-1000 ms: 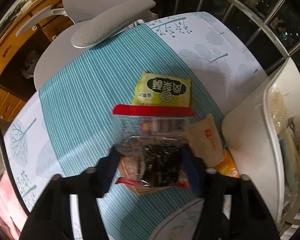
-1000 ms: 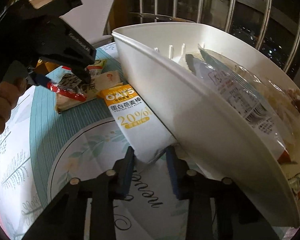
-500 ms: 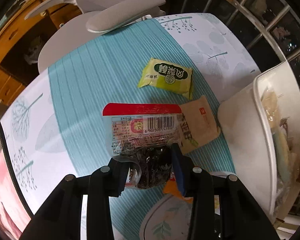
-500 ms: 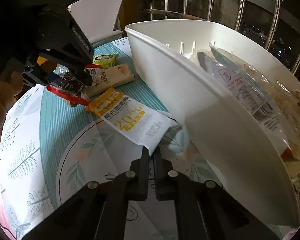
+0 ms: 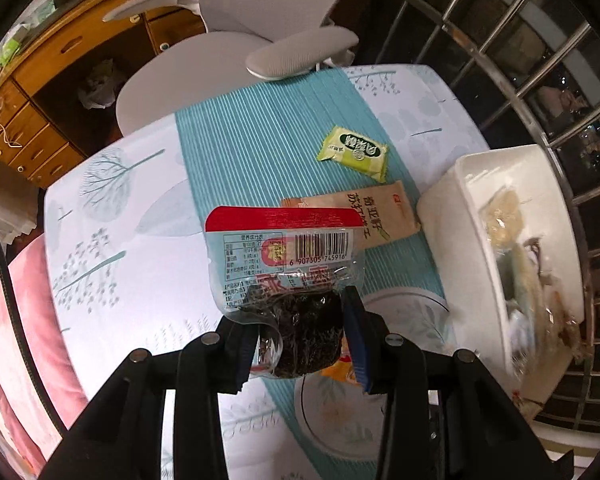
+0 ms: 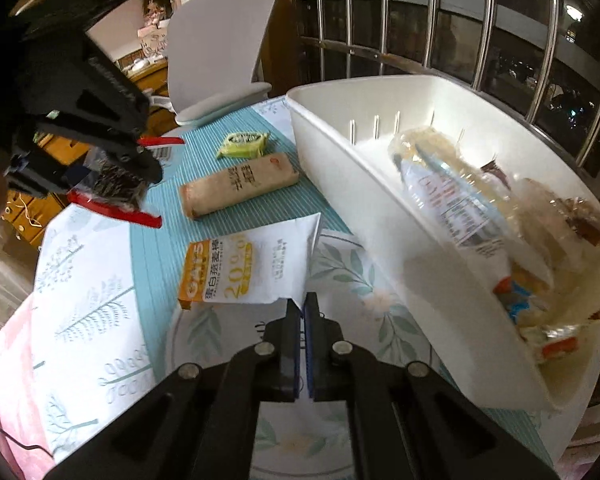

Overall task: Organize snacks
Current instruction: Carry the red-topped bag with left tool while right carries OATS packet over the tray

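My left gripper (image 5: 300, 332) is shut on a clear red-edged packet with a dark cake inside (image 5: 284, 264), held above the table. The same packet (image 6: 116, 188) hangs in that gripper (image 6: 140, 168) at the left of the right wrist view. My right gripper (image 6: 302, 310) is shut on the corner of a white and orange oat bar packet (image 6: 244, 272), lifted off the cloth. A tan cracker packet (image 6: 236, 184) and a small green packet (image 6: 244, 144) lie flat on the teal striped cloth. The white basket (image 6: 340, 152) at the right holds several snacks.
A grey office chair (image 5: 236, 60) stands at the table's far edge, with wooden drawers (image 5: 40, 100) behind it. Metal window bars (image 6: 420, 20) run behind the basket. A pink cushion (image 5: 4, 340) lies left of the table.
Both grippers closed on their packets and rose. The left one lifted the red-edged packet off the tan one; the right one pulled the oat bar packet up from beside the basket.
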Action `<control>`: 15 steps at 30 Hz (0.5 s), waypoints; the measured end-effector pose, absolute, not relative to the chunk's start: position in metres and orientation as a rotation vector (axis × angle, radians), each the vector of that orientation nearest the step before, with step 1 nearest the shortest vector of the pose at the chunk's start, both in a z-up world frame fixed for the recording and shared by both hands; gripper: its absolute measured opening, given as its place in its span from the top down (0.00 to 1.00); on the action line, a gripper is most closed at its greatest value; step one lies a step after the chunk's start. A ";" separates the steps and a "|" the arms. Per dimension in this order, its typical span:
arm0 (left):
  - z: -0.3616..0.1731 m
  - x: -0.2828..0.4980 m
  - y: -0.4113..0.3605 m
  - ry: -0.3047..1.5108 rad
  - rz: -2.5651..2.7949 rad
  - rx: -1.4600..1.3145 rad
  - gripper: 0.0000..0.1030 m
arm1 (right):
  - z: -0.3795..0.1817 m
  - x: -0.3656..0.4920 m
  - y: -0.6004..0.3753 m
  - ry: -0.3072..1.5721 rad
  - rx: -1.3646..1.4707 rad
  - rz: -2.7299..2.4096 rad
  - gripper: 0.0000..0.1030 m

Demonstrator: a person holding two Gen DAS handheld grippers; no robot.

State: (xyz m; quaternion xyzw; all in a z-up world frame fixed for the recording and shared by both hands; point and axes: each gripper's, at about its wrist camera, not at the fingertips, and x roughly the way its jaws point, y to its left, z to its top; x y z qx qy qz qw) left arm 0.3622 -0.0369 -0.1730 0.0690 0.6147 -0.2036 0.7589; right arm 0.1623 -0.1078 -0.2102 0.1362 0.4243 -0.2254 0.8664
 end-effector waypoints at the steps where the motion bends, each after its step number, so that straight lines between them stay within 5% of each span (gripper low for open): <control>1: -0.167 0.359 -0.035 1.334 -0.447 0.148 0.63 | -0.204 0.159 -0.107 0.877 0.281 -0.473 0.99; 15: -0.089 0.296 -0.005 1.266 -0.504 0.053 0.63 | -0.121 0.125 -0.114 0.794 0.244 -0.463 0.99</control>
